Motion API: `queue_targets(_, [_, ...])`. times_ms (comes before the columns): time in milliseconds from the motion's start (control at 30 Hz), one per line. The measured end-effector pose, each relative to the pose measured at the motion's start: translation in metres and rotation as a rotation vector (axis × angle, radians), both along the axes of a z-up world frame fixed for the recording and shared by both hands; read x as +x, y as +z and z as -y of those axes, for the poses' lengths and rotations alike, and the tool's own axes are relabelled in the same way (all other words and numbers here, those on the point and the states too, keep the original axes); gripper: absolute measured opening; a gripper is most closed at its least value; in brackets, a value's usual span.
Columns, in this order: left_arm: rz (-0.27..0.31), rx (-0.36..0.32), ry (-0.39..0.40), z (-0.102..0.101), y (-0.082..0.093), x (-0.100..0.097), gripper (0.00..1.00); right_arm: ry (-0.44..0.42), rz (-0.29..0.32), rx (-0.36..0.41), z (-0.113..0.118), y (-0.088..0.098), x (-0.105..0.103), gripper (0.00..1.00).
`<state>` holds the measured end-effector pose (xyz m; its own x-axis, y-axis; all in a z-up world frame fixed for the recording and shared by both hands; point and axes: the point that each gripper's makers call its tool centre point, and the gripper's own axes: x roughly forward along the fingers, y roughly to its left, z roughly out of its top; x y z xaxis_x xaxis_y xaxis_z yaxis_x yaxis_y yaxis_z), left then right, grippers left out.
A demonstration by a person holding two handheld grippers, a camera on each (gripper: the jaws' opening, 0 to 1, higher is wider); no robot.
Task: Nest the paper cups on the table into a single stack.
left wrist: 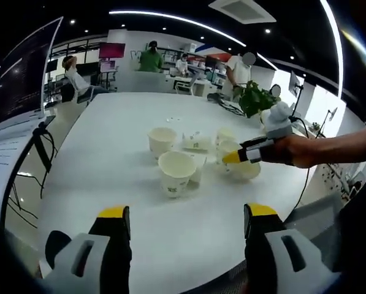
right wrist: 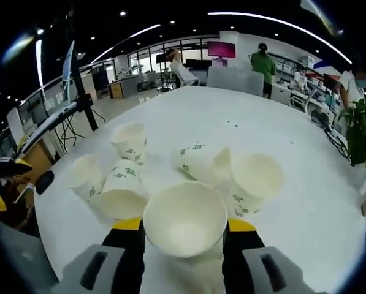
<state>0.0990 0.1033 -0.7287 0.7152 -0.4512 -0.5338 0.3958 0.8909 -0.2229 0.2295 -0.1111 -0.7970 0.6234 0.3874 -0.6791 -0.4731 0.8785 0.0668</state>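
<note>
A: Right gripper view first. What sits between the jaws?

B: The right gripper (right wrist: 184, 229) is closed on a paper cup (right wrist: 185, 218), mouth facing the camera, long axis running along the jaws. Its base is hidden behind the rim.

A: And the other cups?

B: On the white table (right wrist: 293, 159) just beyond: one upright cup (right wrist: 130, 143), and several tipped cups (right wrist: 202, 163) lying on their sides, overlapping, so their count is hard to make out.

A: The left gripper view?

B: The left gripper (left wrist: 187, 220) hangs with jaws wide apart and nothing between them, near the table's edge. An upright cup (left wrist: 176, 173) stands ahead, mouth up. The right gripper's cup there is mostly hidden by the hand (left wrist: 293, 150).
</note>
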Motion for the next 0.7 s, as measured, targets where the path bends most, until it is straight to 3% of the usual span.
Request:
queue_targets(433, [-0.003,0.002,-0.012,0.004,0.0,-0.002,0.75,0.012,0.024,0.019,-0.005,0.009,0.0,0.46])
queue_targets(700, [0.002,0.001,-0.015,0.005,0.001,-0.003,0.75,0.047,0.045,0.036,-0.02,0.015,-0.01,0.44])
